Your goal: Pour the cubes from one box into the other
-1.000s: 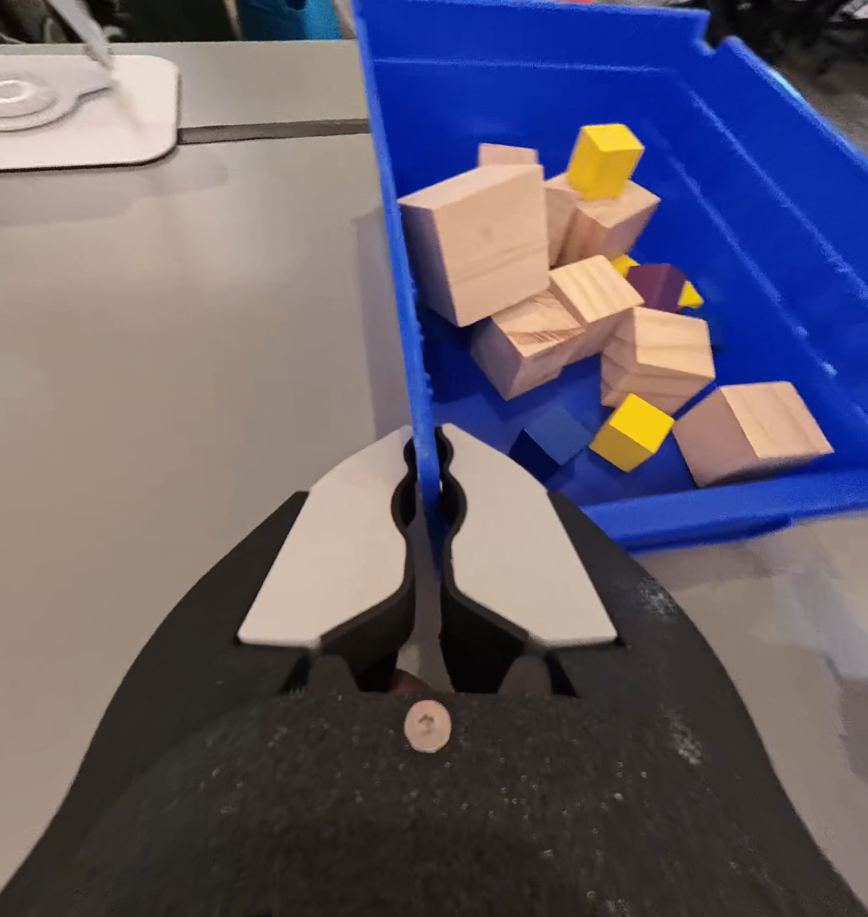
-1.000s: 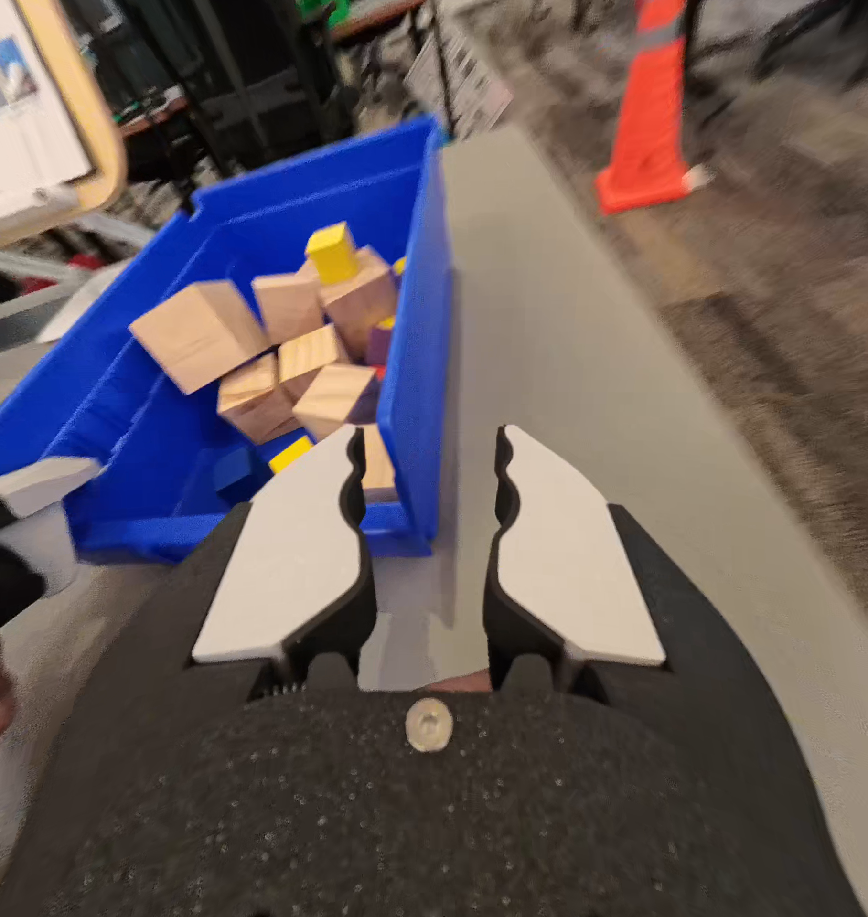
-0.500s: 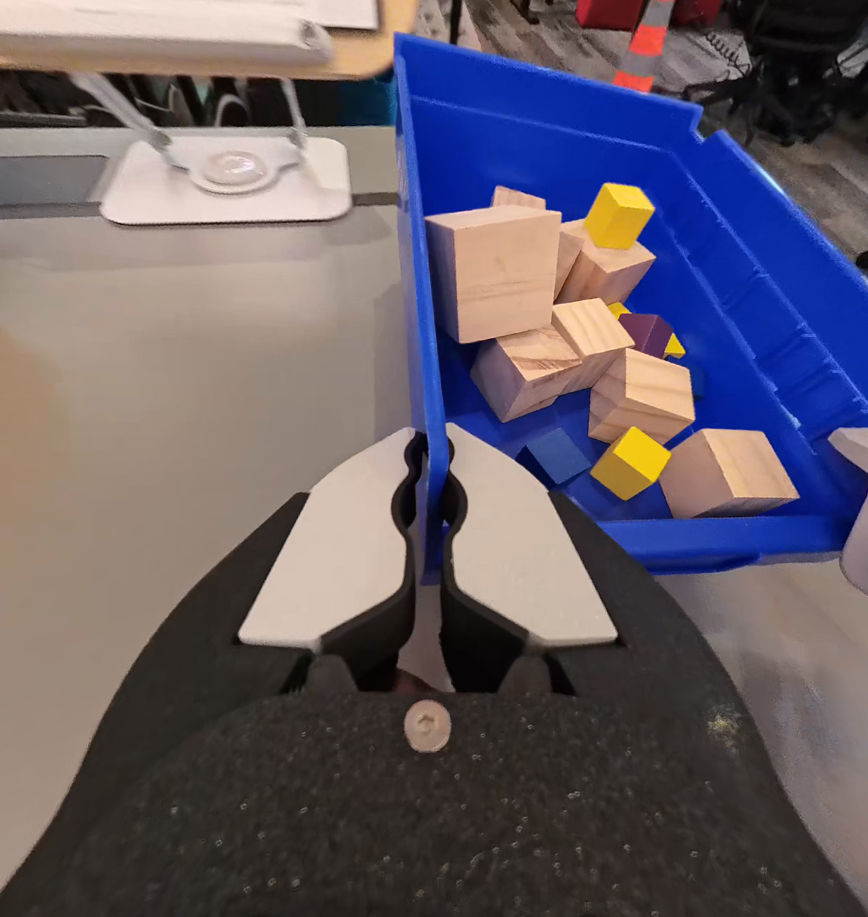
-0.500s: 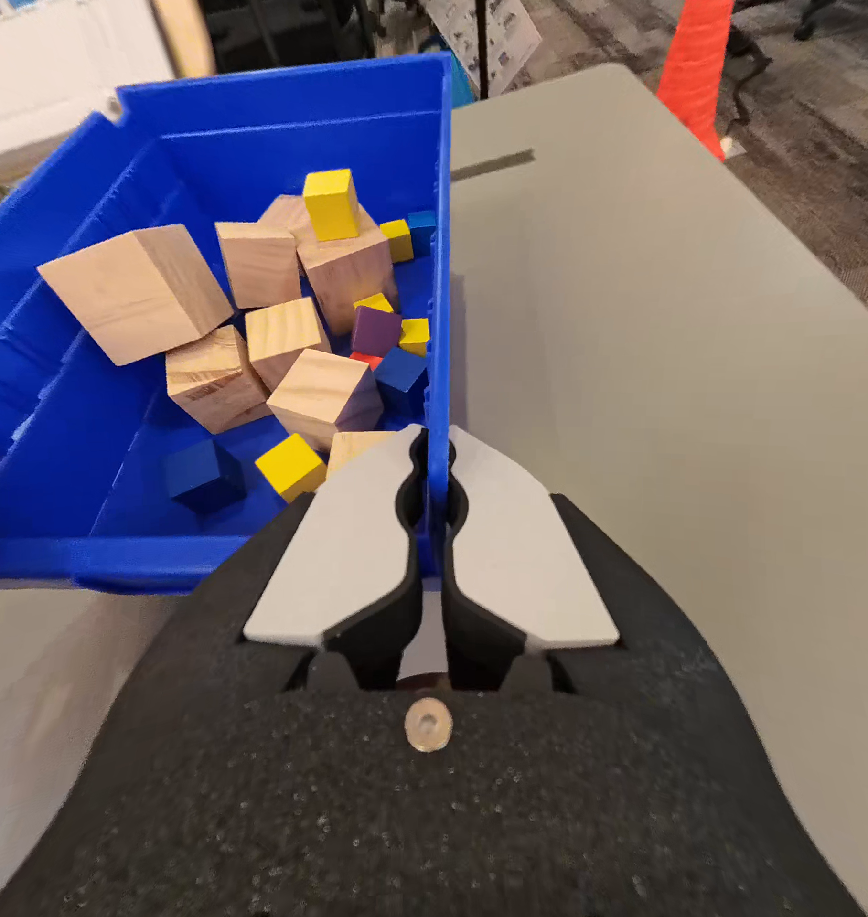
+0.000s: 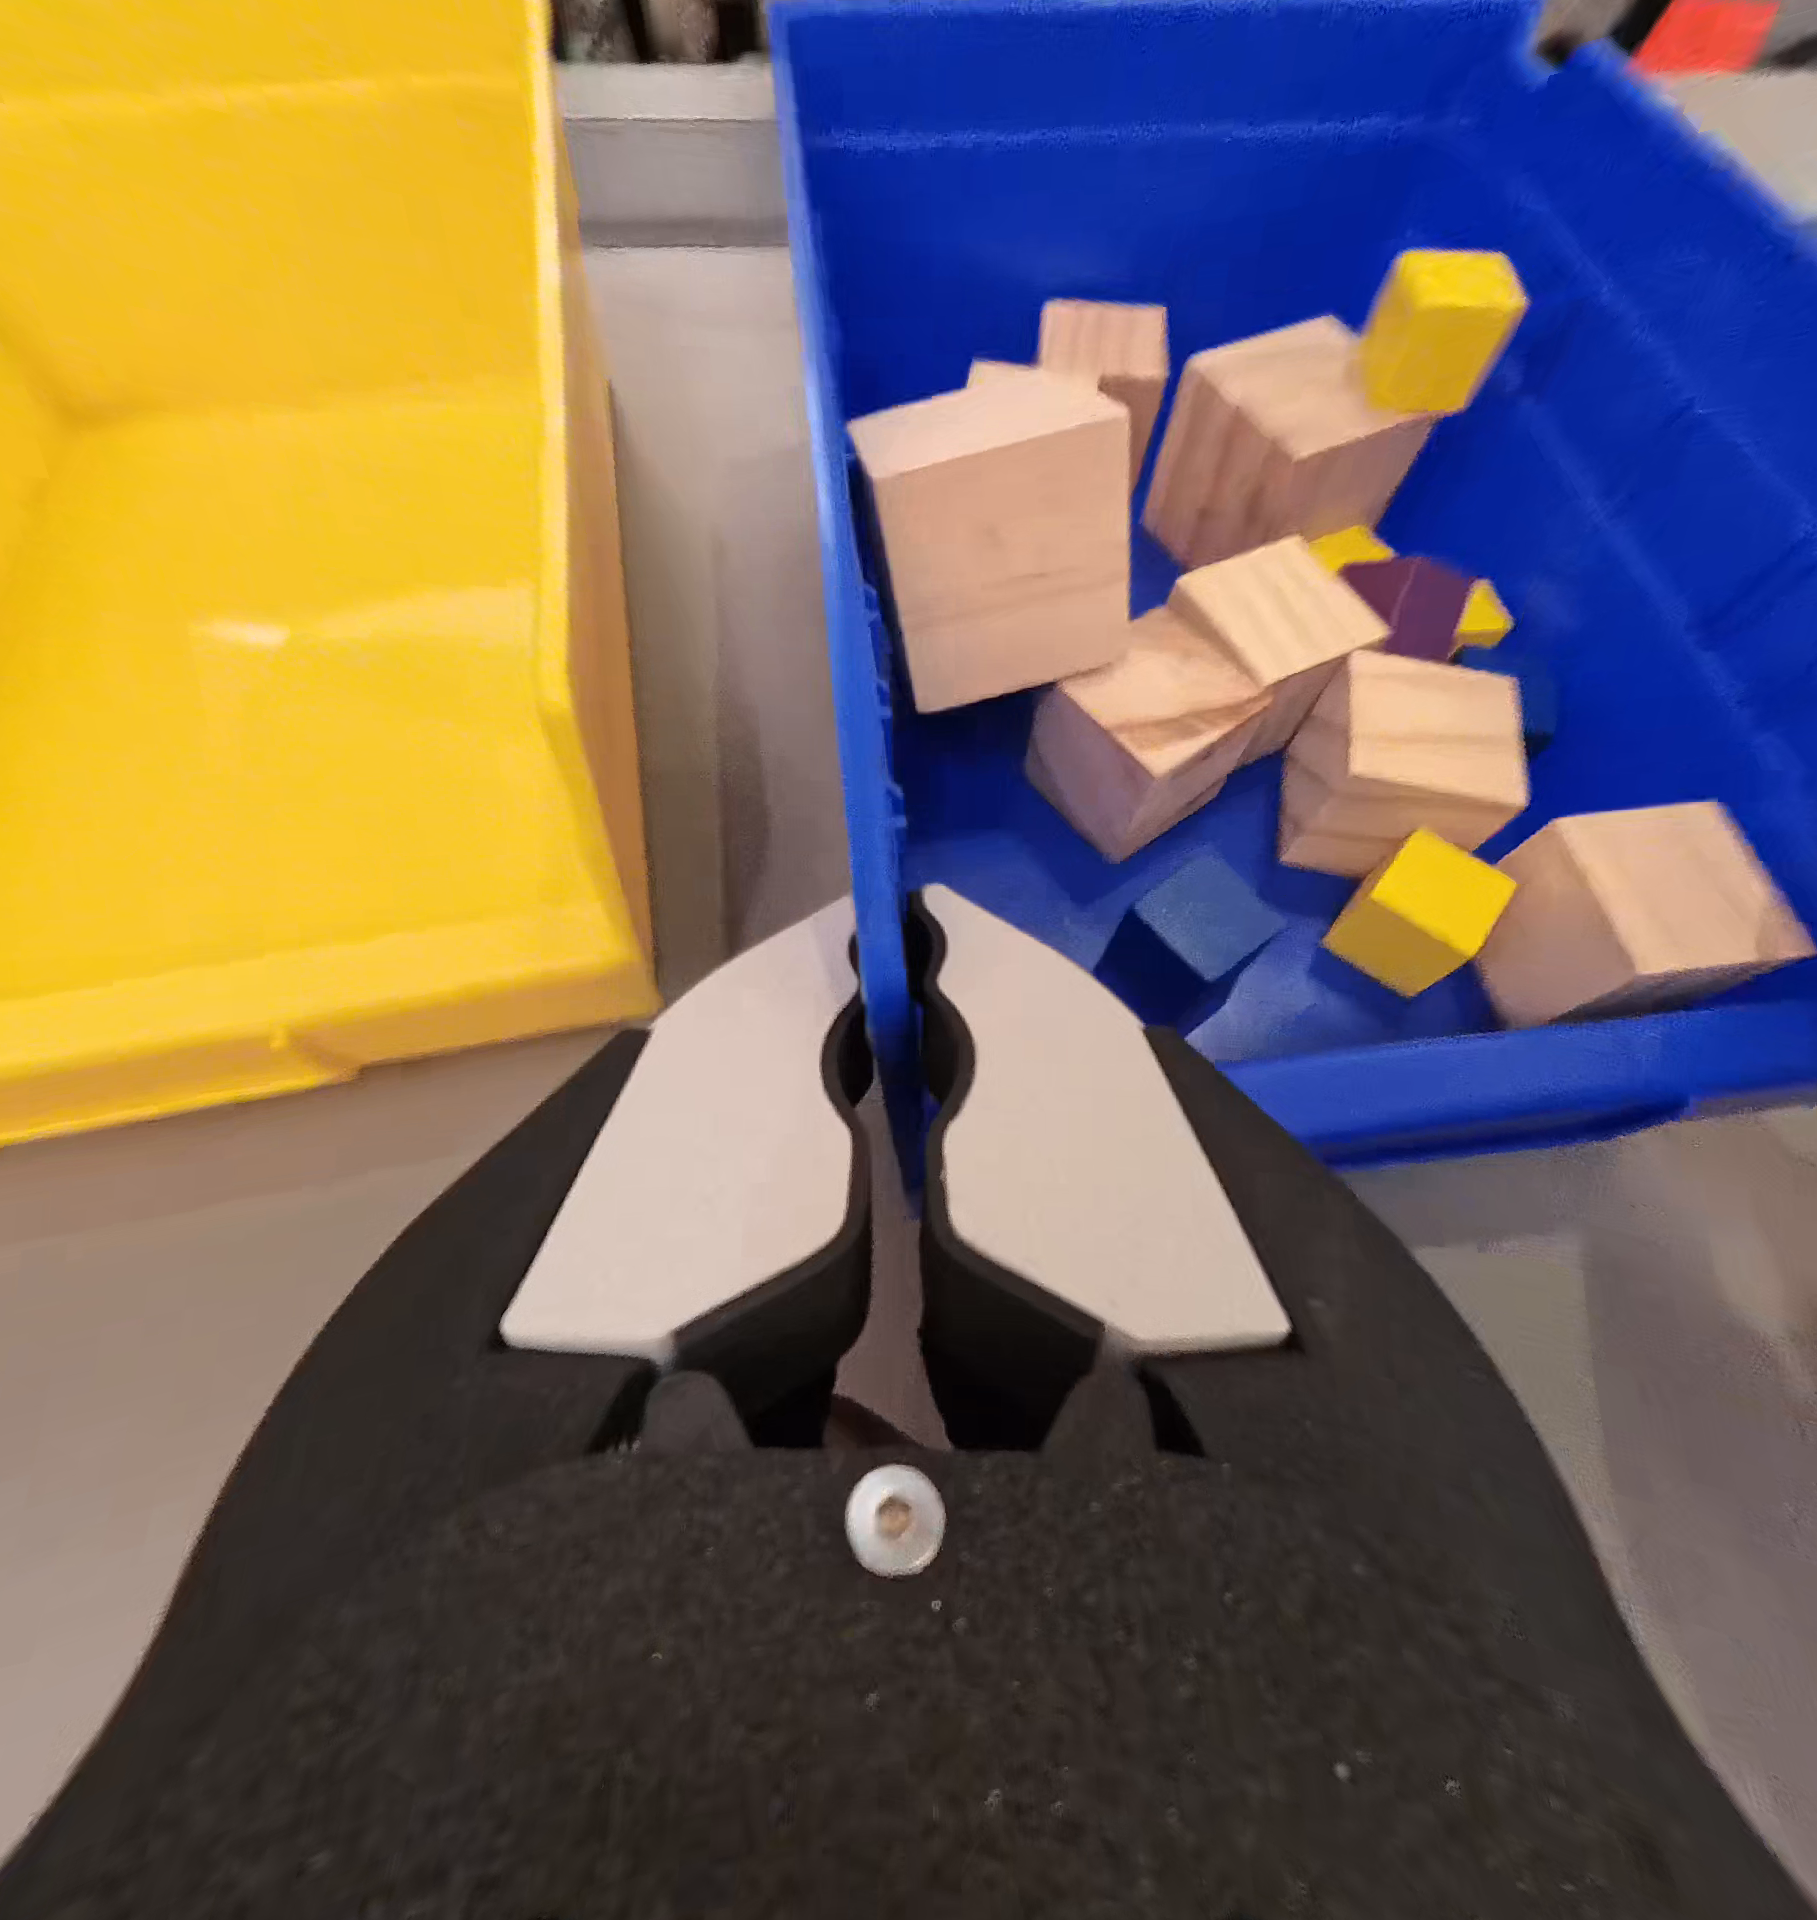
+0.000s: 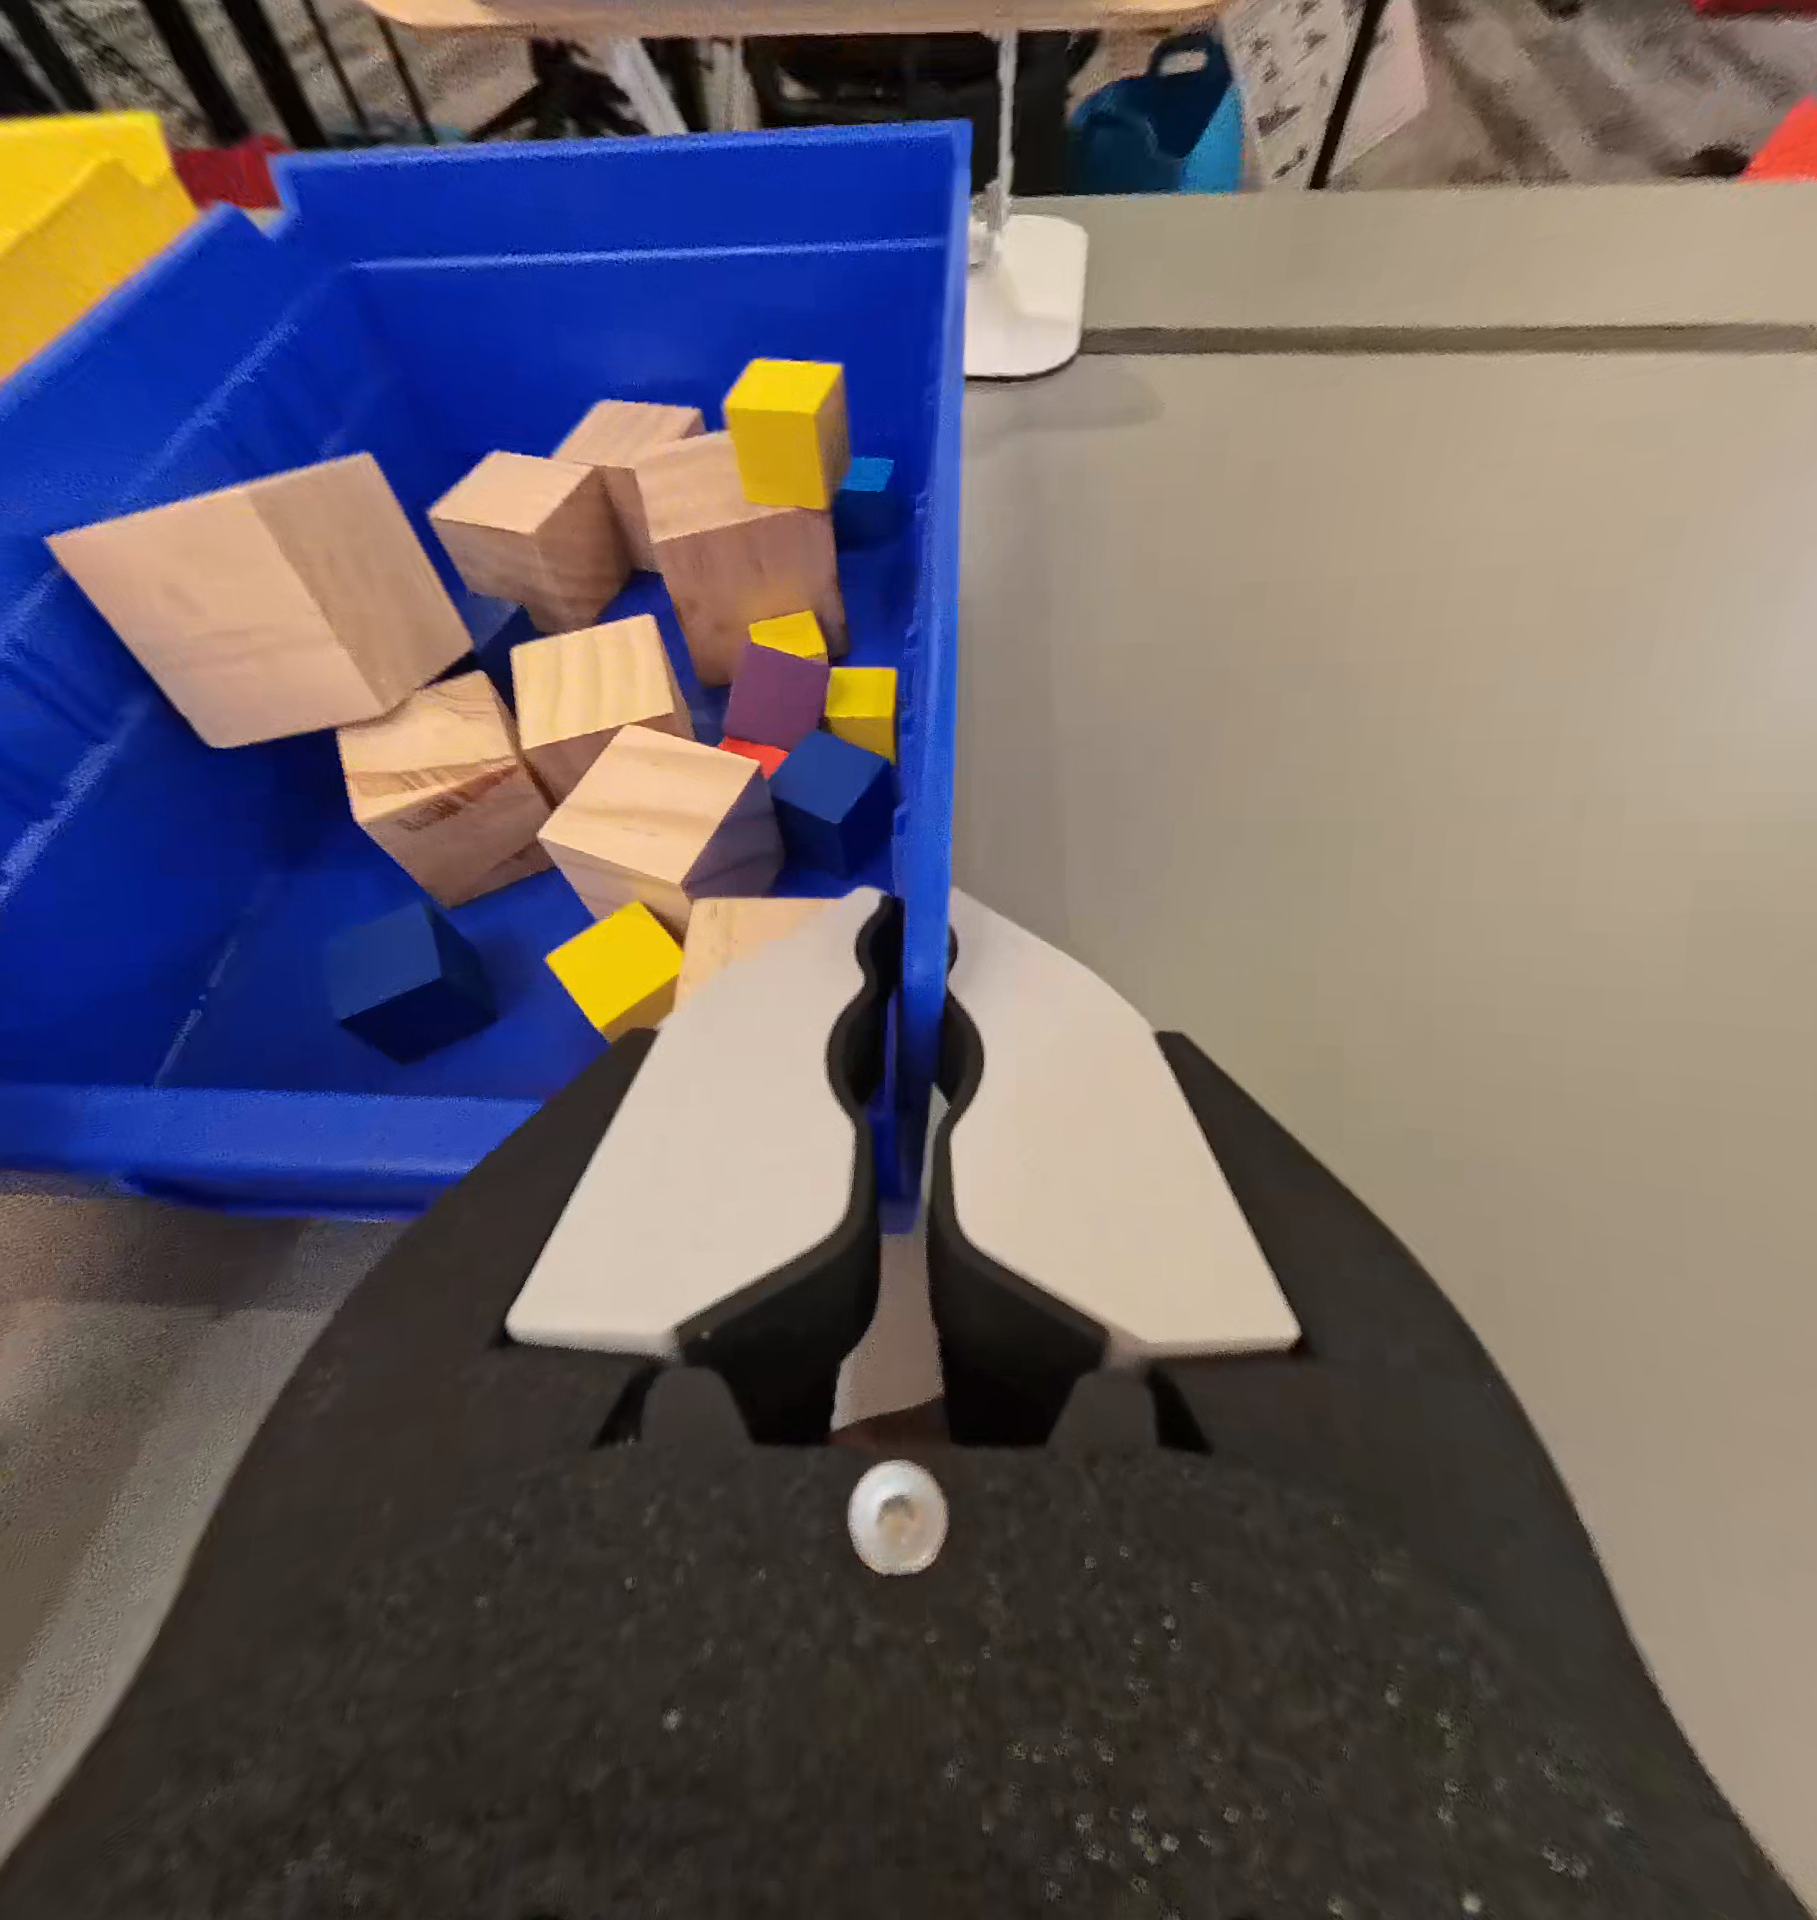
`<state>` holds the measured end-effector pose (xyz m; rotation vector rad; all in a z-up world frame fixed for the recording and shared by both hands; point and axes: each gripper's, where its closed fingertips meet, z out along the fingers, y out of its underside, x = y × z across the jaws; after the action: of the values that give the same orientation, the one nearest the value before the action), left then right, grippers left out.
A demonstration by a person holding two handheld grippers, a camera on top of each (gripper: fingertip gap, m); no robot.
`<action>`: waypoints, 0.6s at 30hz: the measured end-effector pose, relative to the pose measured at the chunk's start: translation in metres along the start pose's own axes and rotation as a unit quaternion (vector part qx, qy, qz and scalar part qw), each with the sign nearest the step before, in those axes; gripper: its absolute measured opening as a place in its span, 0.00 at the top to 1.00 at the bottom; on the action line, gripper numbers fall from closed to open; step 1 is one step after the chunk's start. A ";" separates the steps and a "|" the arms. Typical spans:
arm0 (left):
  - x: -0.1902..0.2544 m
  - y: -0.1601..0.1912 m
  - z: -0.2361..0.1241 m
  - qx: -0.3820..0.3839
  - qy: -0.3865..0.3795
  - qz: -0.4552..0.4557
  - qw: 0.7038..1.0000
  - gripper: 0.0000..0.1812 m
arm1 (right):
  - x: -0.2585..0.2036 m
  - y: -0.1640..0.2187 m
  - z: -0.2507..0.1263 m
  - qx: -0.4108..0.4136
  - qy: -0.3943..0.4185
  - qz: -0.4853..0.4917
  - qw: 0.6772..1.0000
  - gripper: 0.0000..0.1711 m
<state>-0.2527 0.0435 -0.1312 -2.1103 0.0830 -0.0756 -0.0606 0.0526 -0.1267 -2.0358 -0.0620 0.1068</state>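
Grey tabletop is seen beneath a blue box filled with wooden and coloured cubes. Its left wall is clamped by the closed left gripper, its right wall by the closed right gripper. A yellow box is placed just beside it.

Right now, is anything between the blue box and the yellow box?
Nothing visible: only a bare strip of table separates the blue box from the yellow box, whose visible inside is empty.
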 end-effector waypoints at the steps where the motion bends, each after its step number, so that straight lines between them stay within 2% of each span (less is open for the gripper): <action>1: 0.001 0.000 -0.001 0.002 0.017 0.009 1.000 0.98 | 0.000 0.000 -0.001 -0.002 0.005 -0.012 1.000 0.98; 2: 0.002 0.000 -0.003 -0.004 0.033 0.023 0.999 0.97 | -0.002 0.001 -0.002 -0.004 -0.004 -0.021 1.000 0.95; 4: 0.009 -0.003 -0.020 0.002 0.078 0.029 0.997 0.81 | -0.004 0.004 -0.014 -0.006 -0.041 -0.043 0.998 0.92; 6: 0.012 -0.010 -0.052 0.027 0.140 0.012 0.990 0.71 | -0.001 0.005 -0.035 0.012 -0.075 -0.073 0.994 0.86; 7: 0.006 -0.012 -0.072 0.046 0.161 0.002 0.986 0.72 | -0.001 0.004 -0.047 0.025 -0.098 -0.087 0.991 0.83; 8: -0.009 -0.013 -0.089 0.065 0.164 -0.013 0.984 0.78 | 0.001 0.005 -0.058 0.031 -0.115 -0.093 0.988 0.81; 9: -0.032 -0.012 -0.103 0.078 0.154 -0.030 0.985 0.80 | 0.003 0.008 -0.067 0.027 -0.130 -0.089 0.987 0.76; 11: -0.091 -0.001 -0.111 0.072 0.105 -0.056 0.990 0.76 | 0.000 0.017 -0.083 0.021 -0.166 -0.081 0.983 0.70; 15: -0.204 0.012 -0.090 0.029 -0.011 -0.097 0.995 0.68 | -0.023 0.014 -0.101 0.062 -0.178 -0.165 0.968 0.67; 18: -0.242 0.001 -0.062 0.025 -0.057 -0.088 0.994 0.68 | -0.060 0.017 -0.107 0.046 -0.198 -0.211 0.956 0.67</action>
<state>-0.4991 0.0117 -0.1045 -2.0644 -0.1702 -0.0618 -0.1095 -0.0554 -0.0914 -1.8387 -0.7250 0.2407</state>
